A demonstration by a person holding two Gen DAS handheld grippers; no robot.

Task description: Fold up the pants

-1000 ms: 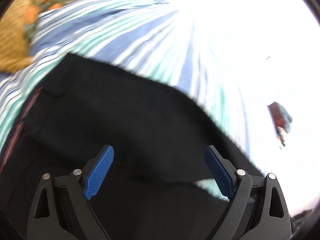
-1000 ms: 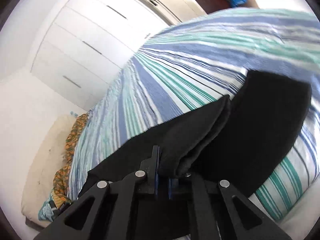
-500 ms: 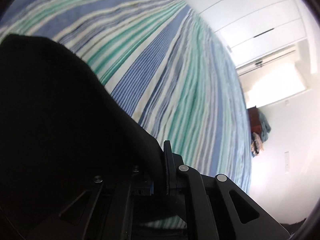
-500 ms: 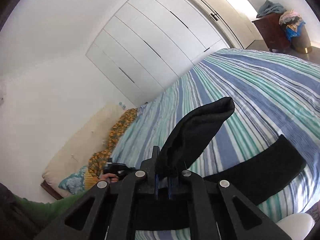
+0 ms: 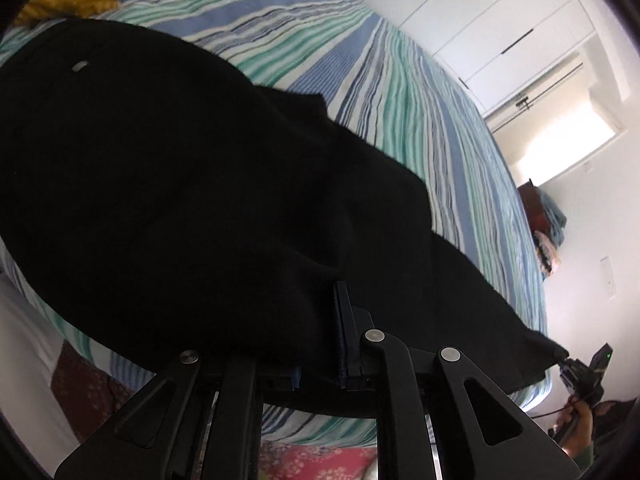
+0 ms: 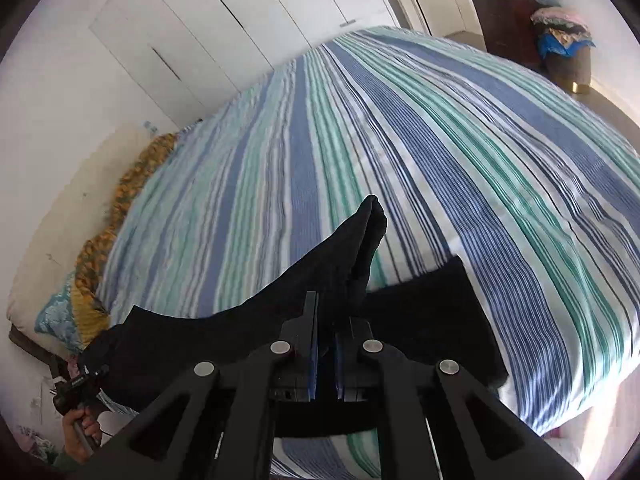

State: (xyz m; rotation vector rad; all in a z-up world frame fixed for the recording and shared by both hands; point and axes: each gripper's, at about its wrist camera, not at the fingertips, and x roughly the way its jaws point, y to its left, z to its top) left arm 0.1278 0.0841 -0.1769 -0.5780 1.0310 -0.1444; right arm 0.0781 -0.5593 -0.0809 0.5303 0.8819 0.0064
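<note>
Black pants (image 5: 180,180) lie stretched across the striped bed (image 5: 360,60). My left gripper (image 5: 320,316) pinches a thick bunch of the black cloth near the bed's edge; its jaws are opening a little, the cloth still pressed between them. The far end of the pants runs to my right gripper (image 5: 580,368), held by a hand. In the right wrist view my right gripper (image 6: 328,308) is shut on a fold of the pants (image 6: 240,328), which sticks up past the fingers. The left gripper (image 6: 80,384) shows at the lower left, holding the other end.
White wardrobe doors (image 6: 240,20) line the far side of the bed (image 6: 400,120). An orange patterned pillow (image 6: 132,184) lies at the head. A dark wooden cabinet (image 6: 516,32) with piled clothes stands at the far corner. Floral cloth (image 5: 320,460) shows below the bed's edge.
My left gripper went from wide open above the pants to shut on the cloth, then swung sideways with it. The right gripper kept its grip and rolled while moving along the bed.
</note>
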